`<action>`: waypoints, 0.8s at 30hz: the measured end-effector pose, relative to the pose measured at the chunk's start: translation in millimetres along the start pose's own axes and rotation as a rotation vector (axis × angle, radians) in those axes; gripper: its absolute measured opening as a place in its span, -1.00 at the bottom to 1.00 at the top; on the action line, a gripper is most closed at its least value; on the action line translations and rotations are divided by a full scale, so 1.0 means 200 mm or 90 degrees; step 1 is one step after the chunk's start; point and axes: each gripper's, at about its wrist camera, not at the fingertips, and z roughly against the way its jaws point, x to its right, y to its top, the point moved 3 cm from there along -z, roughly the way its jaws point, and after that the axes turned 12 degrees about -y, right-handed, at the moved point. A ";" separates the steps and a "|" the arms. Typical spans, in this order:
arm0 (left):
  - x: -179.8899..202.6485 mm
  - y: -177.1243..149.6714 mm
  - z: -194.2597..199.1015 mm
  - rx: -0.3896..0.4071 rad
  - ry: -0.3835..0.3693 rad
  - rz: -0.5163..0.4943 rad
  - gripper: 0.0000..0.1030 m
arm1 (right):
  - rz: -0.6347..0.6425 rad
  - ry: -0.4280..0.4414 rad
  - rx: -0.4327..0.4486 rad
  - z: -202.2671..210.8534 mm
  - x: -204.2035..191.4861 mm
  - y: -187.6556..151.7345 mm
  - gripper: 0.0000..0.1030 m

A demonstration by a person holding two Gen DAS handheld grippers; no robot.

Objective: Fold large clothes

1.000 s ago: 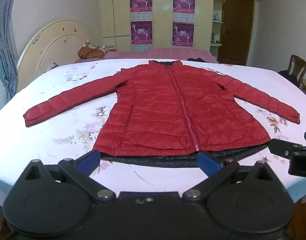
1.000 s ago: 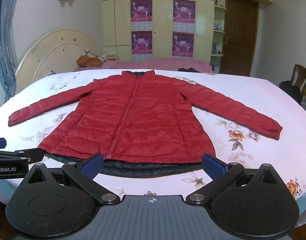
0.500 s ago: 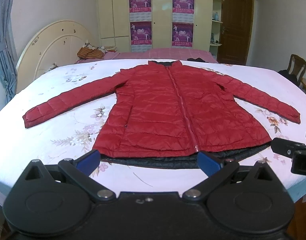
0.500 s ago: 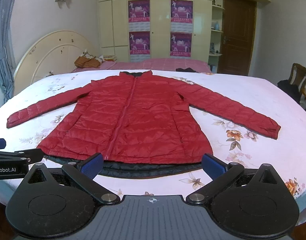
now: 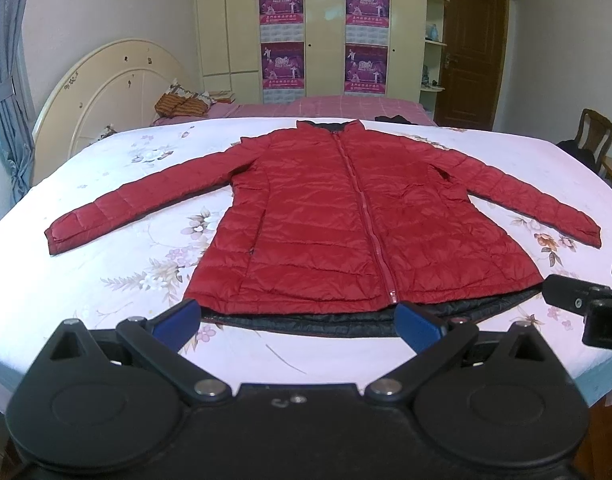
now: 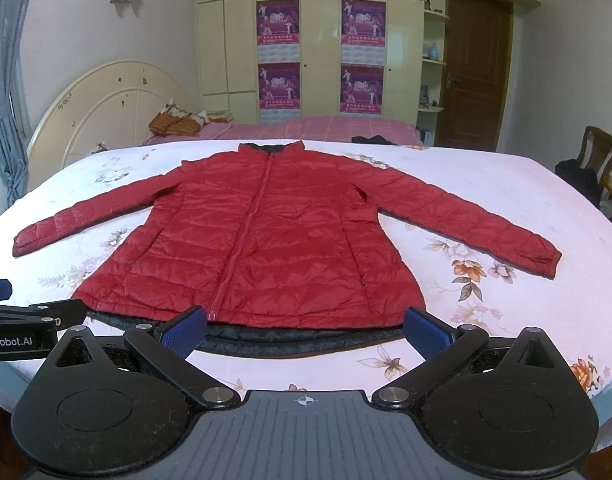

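A red quilted jacket (image 5: pixel 346 220) lies flat and zipped on the floral bed sheet (image 5: pixel 106 280), sleeves spread out to both sides, collar at the far end. Its dark lining shows along the near hem (image 5: pixel 330 322). It also shows in the right wrist view (image 6: pixel 262 240). My left gripper (image 5: pixel 296 322) is open and empty, just short of the hem, left of the zipper end. My right gripper (image 6: pixel 306 330) is open and empty, near the hem's right half. Each gripper shows at the edge of the other's view, the right one (image 5: pixel 586 304) and the left one (image 6: pixel 30 320).
The bed has a cream rounded headboard (image 5: pixel 106 92) at the left. A second bed with pink cover (image 5: pixel 326 106) stands behind, before a wardrobe with posters (image 5: pixel 322 32). A brown door (image 5: pixel 472 52) and a wooden chair (image 5: pixel 592 136) are at the right.
Both grippers have drifted slightly, so the jacket sits a little higher and farther in view. The jacket has not moved and the jaws stay open.
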 end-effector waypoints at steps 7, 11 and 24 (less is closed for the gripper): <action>0.00 0.00 0.00 0.000 0.002 0.001 1.00 | 0.002 0.002 -0.001 -0.01 0.00 0.00 1.00; 0.00 0.00 0.00 0.001 0.003 0.002 1.00 | 0.002 0.002 -0.001 -0.01 0.00 0.00 1.00; -0.01 0.00 0.00 0.002 0.005 0.002 1.00 | 0.002 0.002 -0.001 -0.01 -0.01 0.01 1.00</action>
